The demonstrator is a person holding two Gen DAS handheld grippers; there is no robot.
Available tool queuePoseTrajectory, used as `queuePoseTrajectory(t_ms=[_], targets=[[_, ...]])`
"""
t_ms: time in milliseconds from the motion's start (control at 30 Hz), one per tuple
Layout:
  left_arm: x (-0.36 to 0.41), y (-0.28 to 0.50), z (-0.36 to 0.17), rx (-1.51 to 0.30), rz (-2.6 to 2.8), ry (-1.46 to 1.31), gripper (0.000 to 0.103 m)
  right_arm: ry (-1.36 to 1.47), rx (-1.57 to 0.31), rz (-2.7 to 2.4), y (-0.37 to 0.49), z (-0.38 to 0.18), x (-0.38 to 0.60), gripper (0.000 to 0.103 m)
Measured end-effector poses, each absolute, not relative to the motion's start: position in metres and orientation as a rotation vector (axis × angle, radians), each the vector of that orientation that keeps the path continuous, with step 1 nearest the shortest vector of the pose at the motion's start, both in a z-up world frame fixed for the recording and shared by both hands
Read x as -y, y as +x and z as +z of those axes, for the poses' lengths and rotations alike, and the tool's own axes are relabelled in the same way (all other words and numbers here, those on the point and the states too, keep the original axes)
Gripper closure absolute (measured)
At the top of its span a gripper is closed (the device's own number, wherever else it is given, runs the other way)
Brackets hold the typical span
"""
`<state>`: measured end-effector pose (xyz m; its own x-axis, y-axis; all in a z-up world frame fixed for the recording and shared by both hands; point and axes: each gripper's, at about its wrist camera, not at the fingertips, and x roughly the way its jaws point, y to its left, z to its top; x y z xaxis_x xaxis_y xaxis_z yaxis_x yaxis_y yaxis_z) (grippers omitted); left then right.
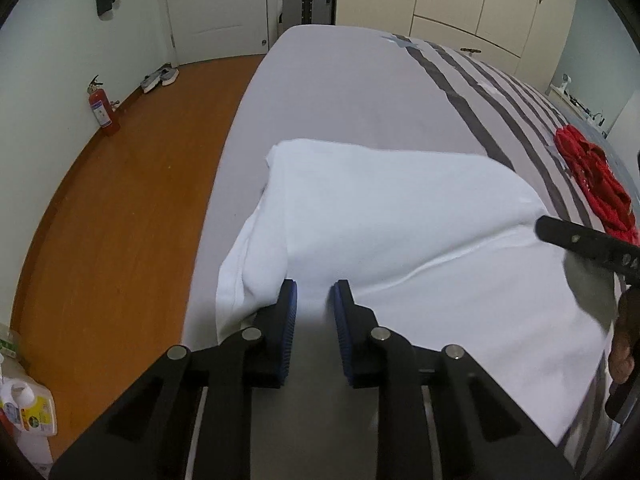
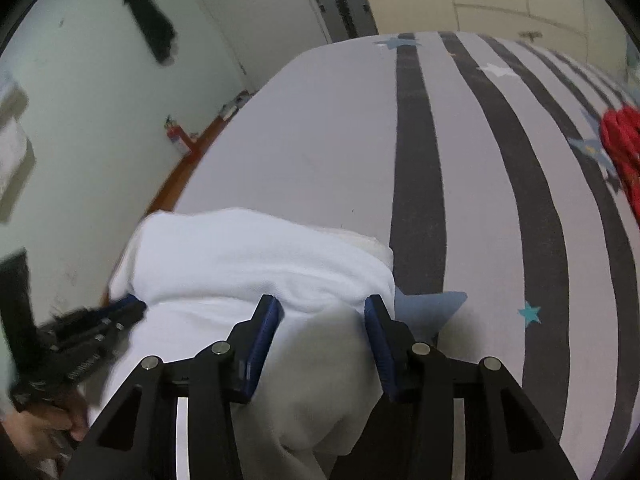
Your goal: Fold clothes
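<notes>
over white garment [image 1: 400,216], both tools part-open: left tool [image 1: 313,292], right tool [image 2: 323,307].

Bed [image 1: 340,92] under a grey sheet with dark stripes and stars; lying on it, white garment [image 1: 400,232] at the near edge, red garment [image 1: 592,176] well apart.

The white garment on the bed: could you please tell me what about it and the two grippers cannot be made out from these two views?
- White garment: its near edge is hidden behind the left gripper in the left wrist view.
- Right gripper: the right wrist view doesn't settle whether its fingers touch cloth.
- Red garment: cut off by the lens edge; its type is unclear.
- Left gripper's tip is motion-blurred in the right wrist view.
</notes>
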<state>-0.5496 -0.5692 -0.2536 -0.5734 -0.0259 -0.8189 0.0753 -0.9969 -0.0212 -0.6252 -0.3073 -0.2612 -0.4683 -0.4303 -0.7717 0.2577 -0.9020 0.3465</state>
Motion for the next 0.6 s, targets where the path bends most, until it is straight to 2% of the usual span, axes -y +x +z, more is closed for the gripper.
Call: queuePoseTrajectory(t_ms=[67,167,233,267,400,600], targets=[[0.572,-0.548,-0.228,-0.091,-2.81,1.319,0.088,1.238,0.292,-2.434,-0.622,-0.239,0.296,0.062],[0.571,-0.566,-0.217,-0.194,-2.865,1.318,0.088,1.198,0.246,-2.441,-0.629,-0.225,0.303,0.062],[0.568,-0.585,-0.226,-0.211,-2.863,1.354,0.088,1.237,0.205,-2.423,-0.639,-0.231,0.317,0.065],[0.566,-0.594,-0.23,-0.218,-2.86,1.373,0.088,1.278,0.181,-2.413,-0.645,-0.239,0.325,0.07],[0.575,-0.623,-0.26,-0.183,-2.748,1.453,0.088,1.347,0.127,-2.434,-0.655,-0.265,0.332,0.073],[0.593,-0.628,-0.279,-0.244,-2.657,1.468,0.086,1.402,0.247,-2.458,-0.677,-0.283,0.313,0.075]])
